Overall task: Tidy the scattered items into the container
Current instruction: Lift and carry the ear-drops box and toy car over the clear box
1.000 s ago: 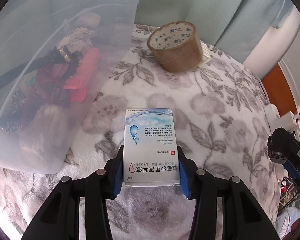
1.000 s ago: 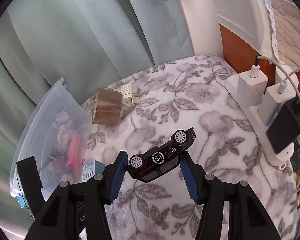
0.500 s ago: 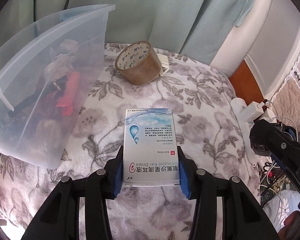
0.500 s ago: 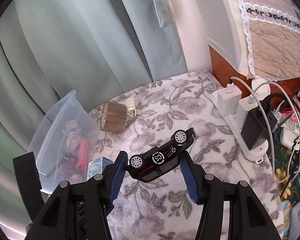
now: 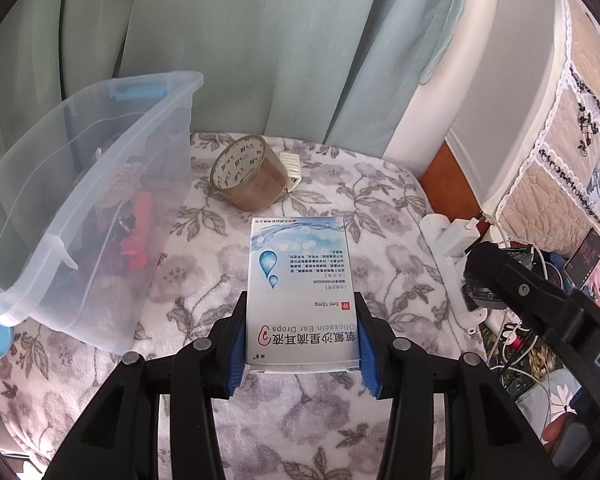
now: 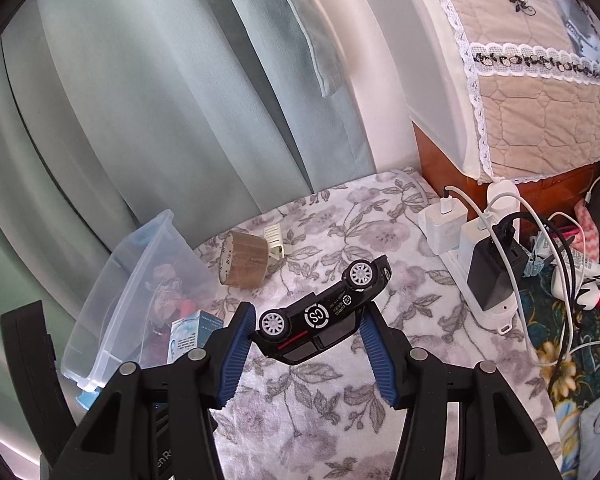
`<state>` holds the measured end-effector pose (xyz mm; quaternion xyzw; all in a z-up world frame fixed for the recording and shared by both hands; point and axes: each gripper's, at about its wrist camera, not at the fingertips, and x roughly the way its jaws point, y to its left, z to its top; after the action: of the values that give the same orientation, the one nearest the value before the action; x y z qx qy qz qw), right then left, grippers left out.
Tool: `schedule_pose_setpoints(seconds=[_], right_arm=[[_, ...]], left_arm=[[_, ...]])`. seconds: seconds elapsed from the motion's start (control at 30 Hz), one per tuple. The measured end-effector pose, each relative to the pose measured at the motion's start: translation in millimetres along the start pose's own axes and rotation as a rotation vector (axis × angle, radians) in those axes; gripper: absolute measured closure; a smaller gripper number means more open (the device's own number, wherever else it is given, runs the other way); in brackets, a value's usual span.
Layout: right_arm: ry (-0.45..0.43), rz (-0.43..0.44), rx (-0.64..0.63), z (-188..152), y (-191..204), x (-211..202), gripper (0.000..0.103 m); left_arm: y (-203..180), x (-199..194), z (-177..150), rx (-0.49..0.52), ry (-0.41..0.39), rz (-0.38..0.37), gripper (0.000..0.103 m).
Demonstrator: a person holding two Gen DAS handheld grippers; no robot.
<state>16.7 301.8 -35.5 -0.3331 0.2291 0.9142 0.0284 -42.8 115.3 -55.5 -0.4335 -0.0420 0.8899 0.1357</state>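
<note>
In the left wrist view, my left gripper (image 5: pixel 302 340) held the ear drops box (image 5: pixel 300 292) between its jaws, to the right of the clear container (image 5: pixel 80 200). The tape roll (image 5: pixel 249 178) lay beside the container.

In the right wrist view, my right gripper (image 6: pixel 306 344) held the upside-down toy car (image 6: pixel 324 312) in its jaws, to the right of the container (image 6: pixel 140 280).

Medicine box (image 5: pixel 300 292): "Ofloxacin Ear Drops", "5ml:15mg". Toy car (image 6: pixel 324 314): "CS".
</note>
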Motion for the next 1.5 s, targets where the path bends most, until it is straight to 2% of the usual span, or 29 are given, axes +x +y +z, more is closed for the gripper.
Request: schedule_pose_setpoints(seconds=[0.4,0.7,1.0,1.23,1.5], right_arm=[[-0.081,0.012,-0.048,10,27,-31,0.046],[-0.141,0.081,-0.106,21,67,-56,0.046],[-0.174,0.144,-0.177,29,115,-62,0.046],[-0.164,0.186,-0.246,31,155,-53,0.046],[-0.122,0.199,-0.311,25,190,-31,0.046]], left_arm=[[17,-53,22,-0.04,-0.126,-0.057,0.055],[55,-92,39,-0.114,-0.229,-0.084,0.055],[101,-122,53,-0.179,-0.314,-0.042,0.055],[133,-131,58,-0.222,-0.344,-0.006,0.055],[169,-122,62,-0.282,-0.329,0.003,0.055]])
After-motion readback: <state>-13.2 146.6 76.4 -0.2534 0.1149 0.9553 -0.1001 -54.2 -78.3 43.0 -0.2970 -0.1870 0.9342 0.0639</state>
